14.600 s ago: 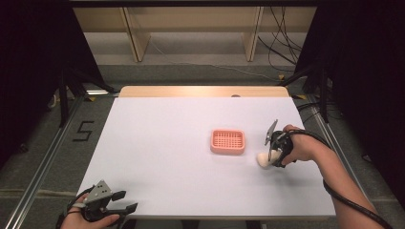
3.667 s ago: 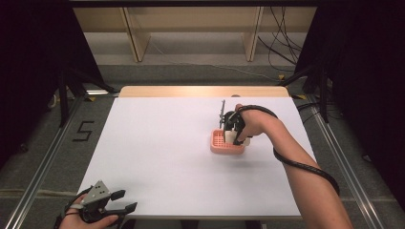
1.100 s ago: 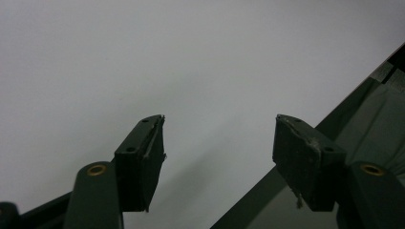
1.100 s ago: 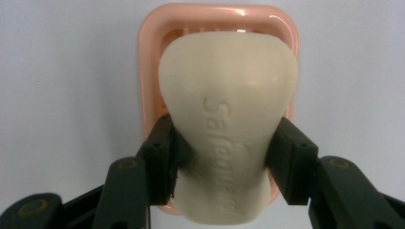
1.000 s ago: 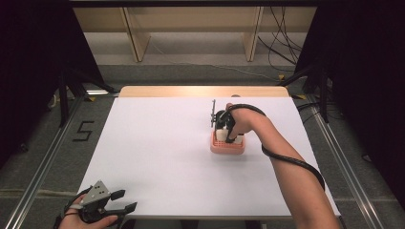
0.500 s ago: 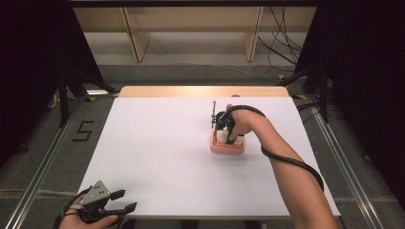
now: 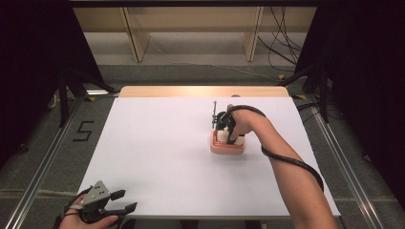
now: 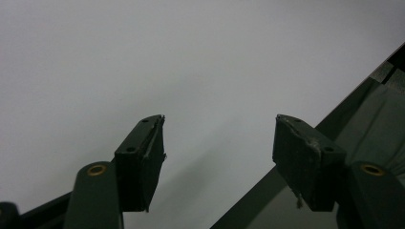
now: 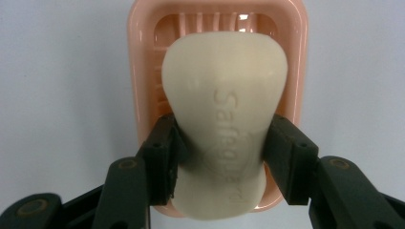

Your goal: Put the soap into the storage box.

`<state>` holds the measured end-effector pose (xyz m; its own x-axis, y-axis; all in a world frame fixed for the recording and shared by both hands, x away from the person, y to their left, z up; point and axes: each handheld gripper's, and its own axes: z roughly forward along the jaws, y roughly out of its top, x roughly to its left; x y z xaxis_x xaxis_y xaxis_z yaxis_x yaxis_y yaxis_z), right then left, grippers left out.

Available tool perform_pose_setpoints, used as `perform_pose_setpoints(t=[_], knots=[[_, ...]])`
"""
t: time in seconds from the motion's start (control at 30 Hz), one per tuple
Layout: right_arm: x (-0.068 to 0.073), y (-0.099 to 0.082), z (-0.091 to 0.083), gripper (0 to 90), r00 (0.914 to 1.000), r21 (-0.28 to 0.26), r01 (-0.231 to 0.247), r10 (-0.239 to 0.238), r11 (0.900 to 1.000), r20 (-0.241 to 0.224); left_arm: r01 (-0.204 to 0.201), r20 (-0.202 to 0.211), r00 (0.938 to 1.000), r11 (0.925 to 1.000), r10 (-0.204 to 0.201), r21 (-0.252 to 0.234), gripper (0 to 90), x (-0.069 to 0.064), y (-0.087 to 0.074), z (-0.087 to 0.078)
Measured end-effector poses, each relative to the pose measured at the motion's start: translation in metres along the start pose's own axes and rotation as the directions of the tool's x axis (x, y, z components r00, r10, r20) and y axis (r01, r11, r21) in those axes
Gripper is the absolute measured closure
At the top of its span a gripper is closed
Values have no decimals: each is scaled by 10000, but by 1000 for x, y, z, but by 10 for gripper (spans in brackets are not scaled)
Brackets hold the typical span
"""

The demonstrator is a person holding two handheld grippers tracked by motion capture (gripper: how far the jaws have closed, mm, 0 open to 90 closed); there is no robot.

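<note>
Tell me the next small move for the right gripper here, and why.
Probably open the jaws and let go. The right gripper is shut on the soap bar, which sits directly over the pink soap dish, seemingly down inside it, though contact is unclear. The left gripper rests open at the table's near corner.

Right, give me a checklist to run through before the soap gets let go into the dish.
1. Right tool shut on the soap bar: ok, both jaws press its sides.
2. Soap over the pink soap dish: ok, the dish frames it.
3. Soap seated on the dish floor: cannot tell.
4. Soap inside the near rim: not ok, its near end overhangs that rim.
5. Left tool clear of the work: ok, open at the table's near left corner.
</note>
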<state>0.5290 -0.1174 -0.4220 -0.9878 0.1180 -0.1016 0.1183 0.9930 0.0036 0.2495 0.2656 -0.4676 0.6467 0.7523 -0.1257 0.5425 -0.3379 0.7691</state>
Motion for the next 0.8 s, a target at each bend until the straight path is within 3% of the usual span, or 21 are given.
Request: perform_pose_setpoints(t=[0.13, 0.2, 0.23, 0.27, 0.33, 0.4, 0.47, 0.5, 0.53, 0.57, 0.6, 0.63, 0.67, 0.73, 0.77, 0.8], knots=[[3, -2, 1, 503, 9990, 205, -416, 419, 9989, -151, 75, 188, 9998, 9999, -77, 92, 347, 1, 0, 0], [4, -1, 2, 501, 9987, 190, -481, 484, 9987, -169, 105, -15, 9999, 9998, -105, -166, 347, -1, 0, 2], [4, -1, 2, 497, 9986, 173, -496, 499, 9986, -166, -50, 22, 10000, 10000, 50, -6, 347, 1, 0, 0], [4, -1, 2, 495, 9981, 96, -590, 592, 9982, -189, 78, 109, 9999, 9998, -80, 179, 347, 1, 0, -1], [1, -1, 1, 474, 9997, -223, -247, 248, 9994, 34, 29, 111, 9999, 10000, -30, 93, 347, 1, 0, 0], [2, -2, -2, 455, 9989, -271, -459, 458, 9986, -19, -153, 8, 9999, 9998, 153, -102, 347, 1, 0, 0], [3, -3, -4, 434, 9987, -424, -480, 487, 9979, 154, 32, 53, 10000, 10000, -32, 59, 348, 0, 0, 0], [2, -4, -5, 427, 9992, -496, -300, 313, 9983, 263, -139, 3, 9999, 9998, 139, 173, 347, 2, 1, -1], [4, -5, -7, 417, 9982, -429, -568, 577, 9975, 192, -193, -41, 9998, 9998, 193, -51, 348, 1, 0, 1], [4, -6, -7, 408, 9985, -483, -496, 507, 9976, 224, -167, -58, 9998, 9998, 167, -63, 347, 1, 0, 1], [3, -7, -7, 406, 9994, -536, -130, 148, 9985, 320, -229, 35, 9997, 9997, 229, 121, 347, 2, 1, -1], [4, -8, -9, 401, 9992, -512, -167, 185, 9985, 357, -11, 2, 10000, 9999, 11, 143, 347, 1, 0, 0], [8, -8, -11, 394, 9984, -514, -502, 516, 9974, 251, 57, 88, 9999, 9999, -58, 138, 348, 1, 0, 0], [9, -10, -12, 382, 9987, -658, -381, 402, 9971, 298, 161, 28, 9999, 9999, -161, -45, 347, 0, -1, 1], [8, -10, -13, 383, 9987, -678, 0, 35, 9977, 516, 85, 3, 10000, 9998, -85, -156, 347, 0, -1, 1], [12, -11, -15, 380, 9982, -652, -245, 279, 9976, 525, 127, 11, 9999, 9997, -127, -198, 348, 0, -1, 1]])
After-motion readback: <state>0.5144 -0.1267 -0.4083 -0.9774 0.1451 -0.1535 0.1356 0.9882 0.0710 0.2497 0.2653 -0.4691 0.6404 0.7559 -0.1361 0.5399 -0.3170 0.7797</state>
